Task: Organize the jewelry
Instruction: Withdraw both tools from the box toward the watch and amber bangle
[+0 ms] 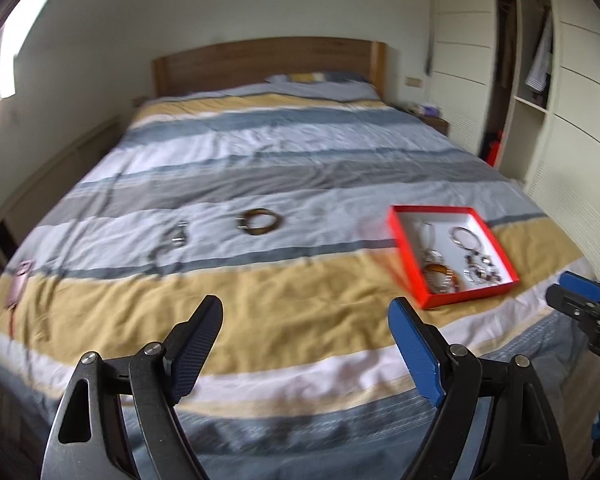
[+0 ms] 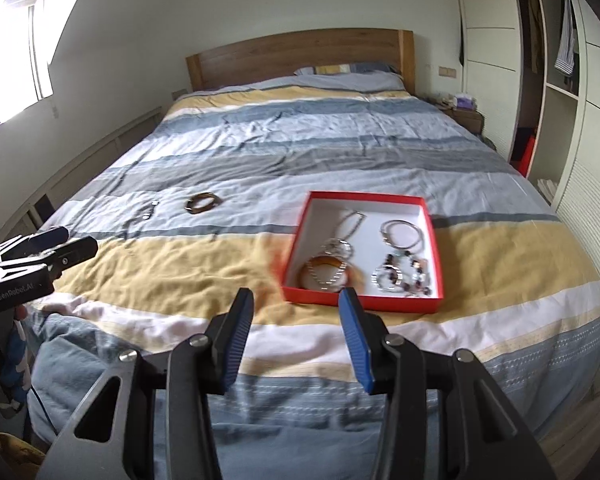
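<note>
A red box (image 1: 404, 236) (image 2: 436, 240) lies on the striped bed and holds several bracelets and necklaces. A brown bead bracelet (image 1: 260, 221) (image 2: 204, 203) and a silver piece (image 1: 178, 236) (image 2: 150, 210) lie loose on the cover, left of the box. A pink item (image 1: 19, 280) lies at the bed's far left. My left gripper (image 1: 306, 312) is open and empty above the bed's near edge; it shows at the left in the right wrist view (image 2: 66, 244). My right gripper (image 2: 296, 300) is open and empty just in front of the box; it shows at the right edge in the left wrist view (image 1: 572, 288).
The bed (image 2: 300, 152) has a wooden headboard (image 2: 300, 56). A white wardrobe (image 2: 580, 120) with an open section stands to the right, and a nightstand (image 2: 466, 116) sits by the headboard. A window (image 2: 12, 60) and a low ledge run along the left wall.
</note>
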Demonstrator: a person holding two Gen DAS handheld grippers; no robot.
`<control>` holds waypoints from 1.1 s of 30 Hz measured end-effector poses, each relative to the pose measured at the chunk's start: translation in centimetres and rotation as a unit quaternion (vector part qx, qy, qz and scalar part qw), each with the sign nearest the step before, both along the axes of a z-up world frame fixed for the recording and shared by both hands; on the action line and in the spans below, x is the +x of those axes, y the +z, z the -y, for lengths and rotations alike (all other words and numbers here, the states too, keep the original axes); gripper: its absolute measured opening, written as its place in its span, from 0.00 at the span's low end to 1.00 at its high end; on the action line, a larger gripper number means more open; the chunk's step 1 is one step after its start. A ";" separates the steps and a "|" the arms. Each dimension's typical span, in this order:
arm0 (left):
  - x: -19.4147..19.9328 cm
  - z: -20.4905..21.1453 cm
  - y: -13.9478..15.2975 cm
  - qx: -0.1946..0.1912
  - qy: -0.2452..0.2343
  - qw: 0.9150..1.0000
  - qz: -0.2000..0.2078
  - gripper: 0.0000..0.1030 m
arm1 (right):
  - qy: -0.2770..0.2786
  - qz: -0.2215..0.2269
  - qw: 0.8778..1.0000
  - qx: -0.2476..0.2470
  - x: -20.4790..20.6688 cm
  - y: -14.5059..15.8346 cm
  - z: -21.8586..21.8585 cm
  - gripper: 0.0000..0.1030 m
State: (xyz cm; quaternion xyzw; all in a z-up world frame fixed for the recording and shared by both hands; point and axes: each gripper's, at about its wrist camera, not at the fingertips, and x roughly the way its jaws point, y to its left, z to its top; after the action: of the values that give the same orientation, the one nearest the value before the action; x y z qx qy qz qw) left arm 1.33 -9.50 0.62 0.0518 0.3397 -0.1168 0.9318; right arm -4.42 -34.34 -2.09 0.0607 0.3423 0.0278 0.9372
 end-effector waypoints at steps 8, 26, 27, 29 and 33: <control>-4.1 -3.9 1.7 -0.012 0.054 0.997 0.052 0.85 | 0.024 0.015 1.000 -0.011 -2.4 1.3 -3.8 0.41; -6.6 -6.5 2.8 -0.038 0.090 0.991 0.095 0.93 | 0.015 0.026 0.999 -0.018 -3.8 2.9 -5.1 0.41; -6.6 -6.7 2.8 -0.041 0.091 0.990 0.096 0.93 | 0.012 0.024 0.999 -0.018 -3.7 2.8 -5.0 0.41; -6.4 -6.9 2.6 -0.048 0.091 0.990 0.094 0.94 | 0.007 0.021 1.000 -0.019 -3.5 2.7 -4.9 0.41; -6.0 -7.6 2.0 -0.063 0.093 0.990 0.085 0.94 | 0.001 0.010 1.000 -0.025 -3.1 2.2 -5.1 0.41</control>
State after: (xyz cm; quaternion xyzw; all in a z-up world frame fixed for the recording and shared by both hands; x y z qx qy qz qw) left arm -4.64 -1.91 2.62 -0.0289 0.2547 -0.0462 0.9655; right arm -7.54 -29.19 0.11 0.0365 0.3336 0.0204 0.9418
